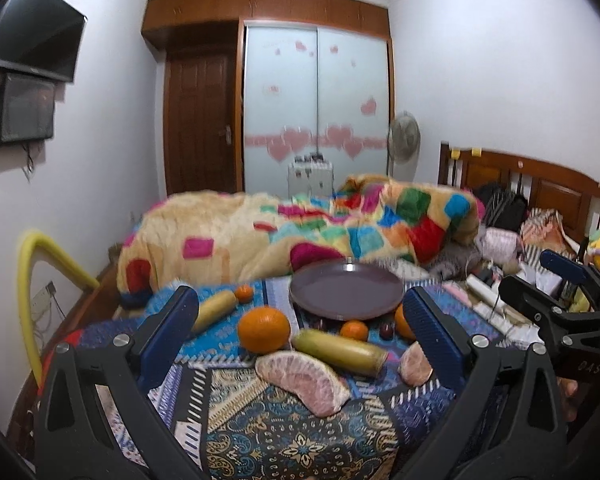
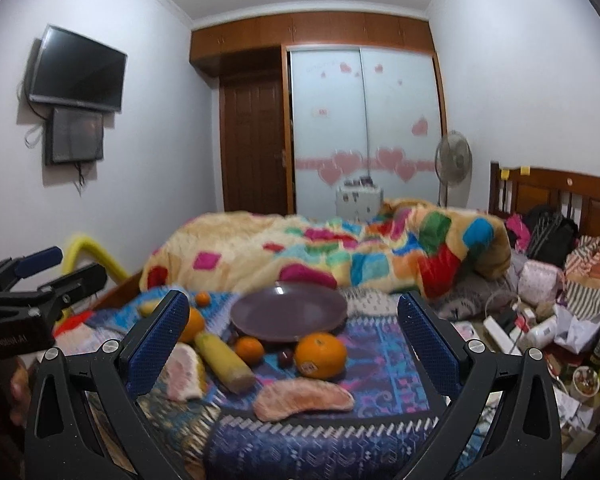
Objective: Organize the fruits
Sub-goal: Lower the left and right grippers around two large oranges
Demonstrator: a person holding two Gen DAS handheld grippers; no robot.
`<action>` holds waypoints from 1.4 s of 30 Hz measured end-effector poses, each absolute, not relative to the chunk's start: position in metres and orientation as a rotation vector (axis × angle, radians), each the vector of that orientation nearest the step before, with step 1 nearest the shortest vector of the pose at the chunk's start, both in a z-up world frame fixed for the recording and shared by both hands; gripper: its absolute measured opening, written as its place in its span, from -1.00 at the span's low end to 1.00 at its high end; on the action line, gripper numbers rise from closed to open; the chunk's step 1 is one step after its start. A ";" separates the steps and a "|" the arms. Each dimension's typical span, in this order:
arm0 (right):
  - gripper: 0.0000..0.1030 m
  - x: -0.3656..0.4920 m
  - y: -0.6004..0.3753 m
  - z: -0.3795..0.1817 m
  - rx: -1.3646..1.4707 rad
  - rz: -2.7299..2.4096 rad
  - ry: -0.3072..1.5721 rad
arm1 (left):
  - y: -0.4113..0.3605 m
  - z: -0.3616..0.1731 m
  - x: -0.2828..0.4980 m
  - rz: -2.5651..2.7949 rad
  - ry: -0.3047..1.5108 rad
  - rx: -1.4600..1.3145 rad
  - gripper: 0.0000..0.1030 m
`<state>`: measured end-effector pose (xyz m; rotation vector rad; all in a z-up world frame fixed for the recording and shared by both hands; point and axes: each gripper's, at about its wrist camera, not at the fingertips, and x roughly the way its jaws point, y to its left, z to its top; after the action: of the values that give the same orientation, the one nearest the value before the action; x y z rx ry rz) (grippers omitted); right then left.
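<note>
A purple plate (image 1: pixel 346 295) (image 2: pixel 288 312) sits empty on the patterned cloth. In front of it lie two large oranges (image 1: pixel 264 330) (image 2: pixel 321 355), a small tangerine (image 1: pixel 354 330) (image 2: pixel 249 349), a yellow-green fruit (image 1: pixel 340 351) (image 2: pixel 224 362), two pomelo segments (image 1: pixel 304 380) (image 2: pixel 304 399) and a dark red fruit (image 1: pixel 387 331) (image 2: pixel 286 357). A second yellow fruit (image 1: pixel 216 309) and tangerine (image 1: pixel 244 293) lie at the left. My left gripper (image 1: pixel 300 340) is open above the fruit, holding nothing. My right gripper (image 2: pixel 292 340) is open and holds nothing.
A colourful blanket (image 1: pixel 300 232) is bunched on the bed behind the plate. Clutter of bags, boxes and bottles (image 2: pixel 548 320) lies at the right by the wooden headboard (image 2: pixel 560 196). A yellow foam tube (image 1: pixel 32 280) stands at the left wall.
</note>
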<state>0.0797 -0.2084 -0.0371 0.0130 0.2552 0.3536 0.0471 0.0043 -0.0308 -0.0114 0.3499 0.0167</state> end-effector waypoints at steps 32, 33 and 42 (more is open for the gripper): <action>1.00 0.213 -0.195 -0.116 -0.180 0.439 0.694 | 0.063 -0.125 0.203 -0.007 0.811 -0.048 0.70; 1.00 0.215 -0.194 -0.117 -0.180 0.450 0.703 | 0.064 -0.127 0.206 -0.013 0.818 -0.055 0.67; 0.69 0.231 -0.186 -0.125 -0.180 0.490 0.772 | 0.065 -0.131 0.217 -0.035 0.836 -0.062 0.44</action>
<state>0.2313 -0.1860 -0.1245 -0.1804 0.7721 0.4898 0.2174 0.0649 -0.1313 -0.0625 0.8360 -0.0355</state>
